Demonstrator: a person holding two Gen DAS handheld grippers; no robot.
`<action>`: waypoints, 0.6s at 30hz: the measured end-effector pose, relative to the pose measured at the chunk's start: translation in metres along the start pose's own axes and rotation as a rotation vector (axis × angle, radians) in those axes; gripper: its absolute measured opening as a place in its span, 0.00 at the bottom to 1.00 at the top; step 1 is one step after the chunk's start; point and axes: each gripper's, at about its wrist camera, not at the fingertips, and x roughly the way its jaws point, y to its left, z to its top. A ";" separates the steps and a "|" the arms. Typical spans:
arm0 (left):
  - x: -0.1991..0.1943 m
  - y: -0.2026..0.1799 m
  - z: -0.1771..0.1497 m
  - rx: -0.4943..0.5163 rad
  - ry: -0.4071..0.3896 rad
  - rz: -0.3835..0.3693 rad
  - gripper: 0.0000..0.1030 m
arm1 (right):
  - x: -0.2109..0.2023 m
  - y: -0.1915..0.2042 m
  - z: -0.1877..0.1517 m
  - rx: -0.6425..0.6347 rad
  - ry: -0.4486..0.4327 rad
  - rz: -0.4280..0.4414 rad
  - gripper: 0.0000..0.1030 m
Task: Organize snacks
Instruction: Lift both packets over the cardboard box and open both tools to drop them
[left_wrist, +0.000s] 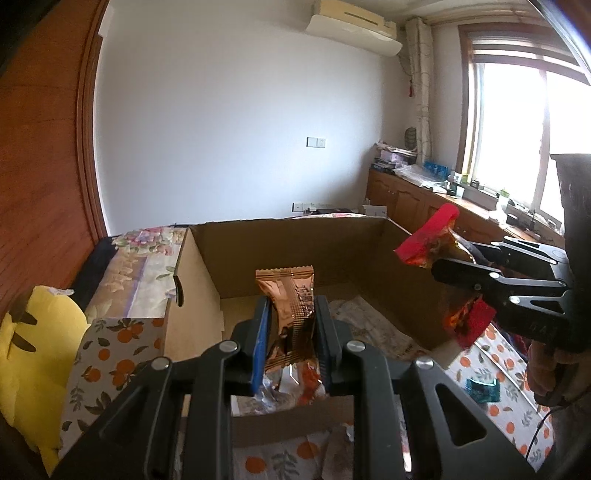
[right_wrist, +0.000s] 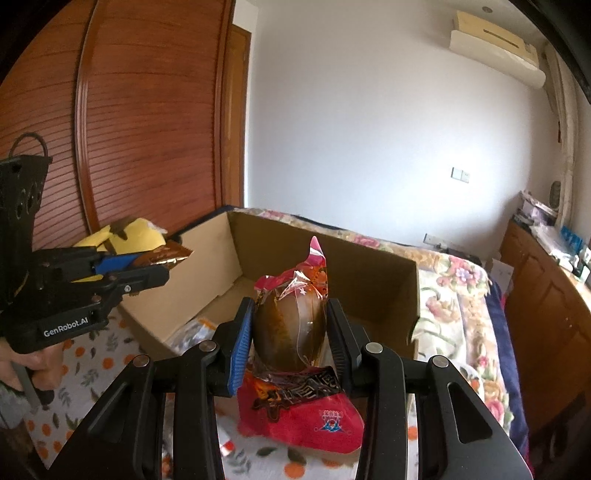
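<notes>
My left gripper (left_wrist: 290, 314) is shut on a copper-brown snack packet (left_wrist: 290, 310) and holds it upright above the near edge of an open cardboard box (left_wrist: 295, 236). It also shows in the right wrist view (right_wrist: 147, 269) at the left. My right gripper (right_wrist: 290, 325) is shut on a red packet holding a dark brown egg (right_wrist: 290, 332), above the box's near wall (right_wrist: 369, 280). In the left wrist view the right gripper (left_wrist: 461, 266) with its red packet (left_wrist: 428, 240) hangs over the box's right wall.
Packets lie on the box floor (left_wrist: 369, 325). The box stands on a bed with an orange-print cloth (left_wrist: 118, 354). A teal wrapper (left_wrist: 480, 387) lies on the cloth at right. A yellow plush (left_wrist: 33, 350) sits left. A wooden cabinet (right_wrist: 546, 317) runs along the right.
</notes>
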 end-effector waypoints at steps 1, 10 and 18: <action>0.003 0.001 0.000 -0.002 0.004 0.000 0.20 | 0.003 -0.004 0.000 0.009 -0.002 0.005 0.37; 0.024 0.005 -0.003 -0.006 0.025 -0.003 0.20 | 0.033 -0.016 -0.004 0.056 0.018 -0.017 0.37; 0.038 0.000 -0.008 0.009 0.060 -0.001 0.21 | 0.058 -0.006 -0.017 0.033 0.081 -0.024 0.37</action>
